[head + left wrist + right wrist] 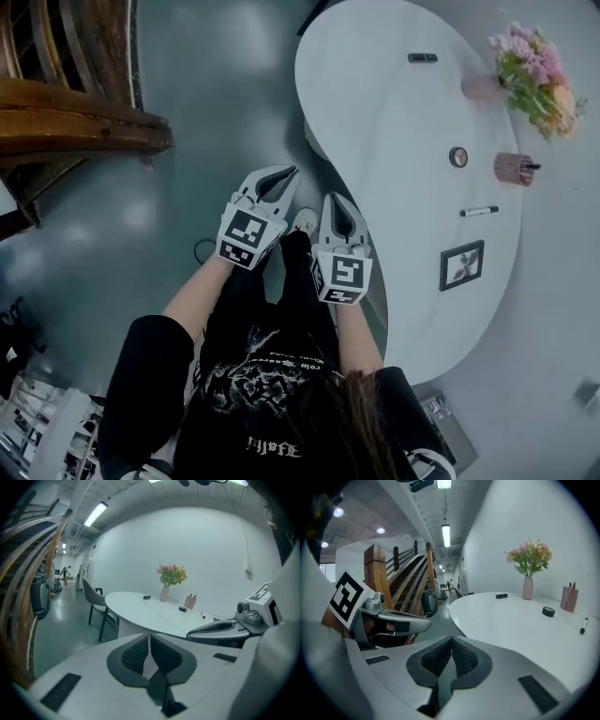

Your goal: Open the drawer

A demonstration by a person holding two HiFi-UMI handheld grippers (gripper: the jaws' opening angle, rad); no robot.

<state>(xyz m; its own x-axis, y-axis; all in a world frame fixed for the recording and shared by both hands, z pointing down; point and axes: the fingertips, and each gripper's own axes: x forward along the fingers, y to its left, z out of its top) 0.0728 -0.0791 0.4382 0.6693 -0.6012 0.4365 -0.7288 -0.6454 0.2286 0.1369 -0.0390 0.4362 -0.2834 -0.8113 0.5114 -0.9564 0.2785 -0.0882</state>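
No drawer front shows in any view. A white curved table (394, 112) stands to my right, and its near edge lies just beside my hands. Over the grey floor in front of my body, my left gripper (286, 173) is shut, its ribbed pads (138, 651) pressed together on nothing. My right gripper (333, 199) is shut and empty too, close to the table's left edge. The two grippers sit side by side, slightly apart. From the left gripper view, the table (154, 613) lies ahead. It fills the right side (511, 620) of the right gripper view.
On the table stand a pink vase of flowers (530, 75), a pen cup (513, 169), a marker (479, 211), a framed picture (461, 265), a round black disc (457, 157) and a small black block (422, 58). A wooden staircase (66, 112) rises at left. A chair (96, 603) stands at the table's far end.
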